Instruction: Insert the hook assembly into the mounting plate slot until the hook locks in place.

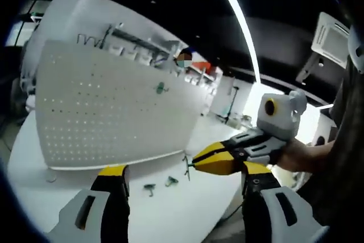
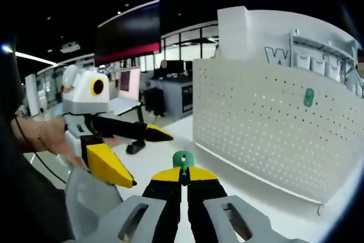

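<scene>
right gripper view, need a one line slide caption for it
Right gripper shut on a green hook, facing a white perforated mounting plate already carrying one green hook.

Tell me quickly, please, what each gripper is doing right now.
Left gripper: open, holding nothing.
Right gripper: shut on a green hook, short of the pegboard.

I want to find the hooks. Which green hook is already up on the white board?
The lone green hook stuck on the holed white board. The other two hooks lie on the table below.
</scene>
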A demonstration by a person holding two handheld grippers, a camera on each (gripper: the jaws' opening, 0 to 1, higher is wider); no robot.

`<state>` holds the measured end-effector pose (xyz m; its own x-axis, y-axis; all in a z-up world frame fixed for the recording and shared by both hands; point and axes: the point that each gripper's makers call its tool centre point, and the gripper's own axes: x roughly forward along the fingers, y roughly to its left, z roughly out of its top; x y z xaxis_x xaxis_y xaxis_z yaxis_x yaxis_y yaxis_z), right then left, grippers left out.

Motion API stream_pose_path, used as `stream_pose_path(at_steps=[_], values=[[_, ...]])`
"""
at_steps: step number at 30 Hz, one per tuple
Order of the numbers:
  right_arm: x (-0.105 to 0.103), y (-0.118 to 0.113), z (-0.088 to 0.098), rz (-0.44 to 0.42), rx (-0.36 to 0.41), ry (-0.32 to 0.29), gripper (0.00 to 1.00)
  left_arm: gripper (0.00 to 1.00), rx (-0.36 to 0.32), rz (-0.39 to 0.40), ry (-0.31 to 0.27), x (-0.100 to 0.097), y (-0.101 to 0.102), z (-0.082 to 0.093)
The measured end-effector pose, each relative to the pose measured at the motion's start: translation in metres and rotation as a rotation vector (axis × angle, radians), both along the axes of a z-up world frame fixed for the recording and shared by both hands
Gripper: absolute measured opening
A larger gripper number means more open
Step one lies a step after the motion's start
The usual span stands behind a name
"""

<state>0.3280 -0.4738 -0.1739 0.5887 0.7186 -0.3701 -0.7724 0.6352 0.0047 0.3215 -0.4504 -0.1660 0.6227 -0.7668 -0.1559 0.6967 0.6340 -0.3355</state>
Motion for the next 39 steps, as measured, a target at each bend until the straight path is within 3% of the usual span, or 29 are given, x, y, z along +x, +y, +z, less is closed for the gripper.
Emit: stream_pose_path(at_steps=[10, 28, 39], values=[[0.005, -0.003, 0.002, -0.023, 0.016, 0.006, 0.00, 1.00, 0.010, -0.033, -0.026, -0.009, -0.011, 0.006], [0.011, -0.004, 0.002, -0.041, 0.017, 0.005, 0.00, 1.00, 0.067, -0.020, -0.070, -0.017, -0.012, 0.011], [0.038, -0.025, 0.009, -0.134, 0.047, -0.024, 0.00, 1.00, 0.106, 0.056, -0.105, -0.010, 0.005, 0.013]])
